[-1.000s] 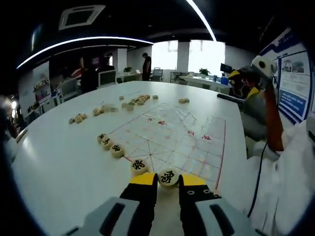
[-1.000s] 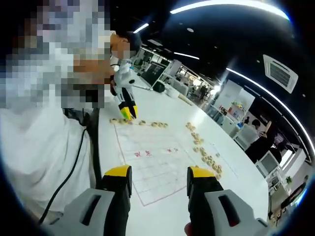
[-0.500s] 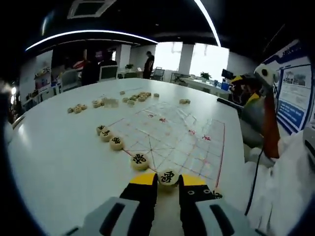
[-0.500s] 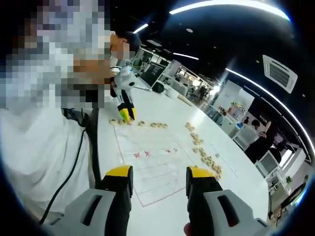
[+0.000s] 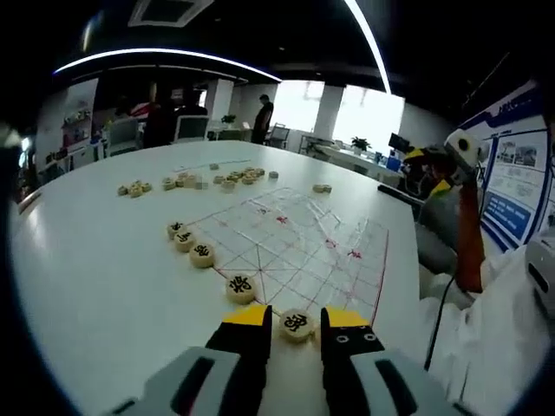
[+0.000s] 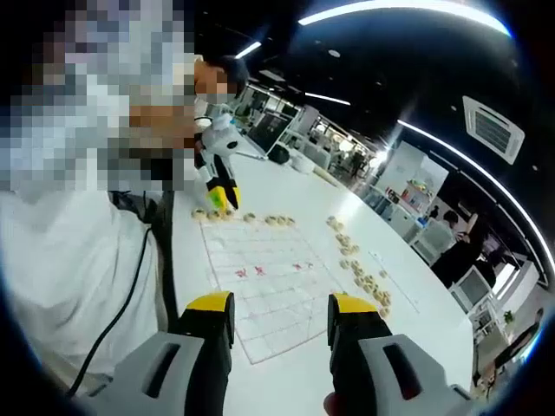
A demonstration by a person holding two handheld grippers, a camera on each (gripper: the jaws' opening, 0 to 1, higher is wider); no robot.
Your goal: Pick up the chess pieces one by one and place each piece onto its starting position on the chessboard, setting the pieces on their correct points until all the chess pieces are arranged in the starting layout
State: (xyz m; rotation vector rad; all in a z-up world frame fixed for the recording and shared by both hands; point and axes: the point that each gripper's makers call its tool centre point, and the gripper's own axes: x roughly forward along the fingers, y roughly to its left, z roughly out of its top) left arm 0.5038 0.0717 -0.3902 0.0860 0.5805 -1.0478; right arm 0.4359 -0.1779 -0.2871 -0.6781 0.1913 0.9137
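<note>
A red-lined chessboard sheet point(image 5: 303, 247) lies on the white table. My left gripper point(image 5: 297, 314) stands at its near edge, jaws slightly apart, open. A round wooden chess piece point(image 5: 297, 325) with a black character lies flat on the board line between the fingertips, a gap on each side. Several more pieces point(image 5: 203, 253) run in a row along the same edge to the left. In the right gripper view, my right gripper point(image 6: 279, 314) hangs open over the board point(image 6: 269, 277) with nothing between its jaws. The left gripper point(image 6: 217, 198) shows far off, above that row of pieces point(image 6: 277, 221).
Loose pieces lie in clusters beyond the board point(image 5: 230, 179), at the far left point(image 5: 134, 188) and far right point(image 5: 323, 188). A person's white sleeve point(image 5: 512, 312) and a black cable point(image 6: 130, 295) are close by. The right gripper point(image 5: 434, 165) hovers off the board's right side.
My left gripper's jaws have spread a little and let go of the piece, which now lies on the board line. The right gripper has barely moved.
</note>
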